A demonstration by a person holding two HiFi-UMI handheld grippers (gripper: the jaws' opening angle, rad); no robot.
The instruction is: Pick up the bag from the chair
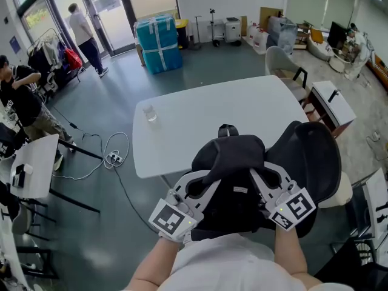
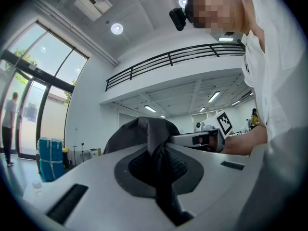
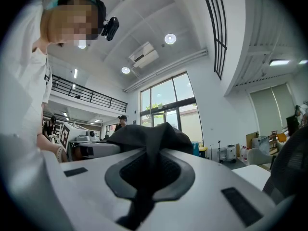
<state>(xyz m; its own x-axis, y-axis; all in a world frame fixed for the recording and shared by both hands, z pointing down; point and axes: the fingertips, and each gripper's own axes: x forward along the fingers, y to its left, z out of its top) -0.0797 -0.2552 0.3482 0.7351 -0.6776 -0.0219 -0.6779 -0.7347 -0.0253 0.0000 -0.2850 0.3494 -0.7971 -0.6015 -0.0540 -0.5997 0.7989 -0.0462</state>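
A black bag point(image 1: 233, 156) hangs lifted in front of me, over the black mesh chair point(image 1: 315, 156). My left gripper point(image 1: 203, 183) is shut on a fold of the bag's fabric point(image 2: 156, 143) at its left side. My right gripper point(image 1: 260, 180) is shut on the bag's fabric point(image 3: 154, 148) at its right side. Both grippers point upward, jaws toward the ceiling, with the cloth pinched between the pads. The bag's small top loop point(image 1: 228, 129) sticks up toward the white table point(image 1: 200, 117).
A clear cup point(image 1: 150, 113) stands on the white table's left part. A cable and power strip point(image 1: 113, 157) lie on the floor at the left. A blue wrapped box point(image 1: 159, 43) stands far back. People point(image 1: 27, 102) are at the left; a second table point(image 1: 36, 165) is there too.
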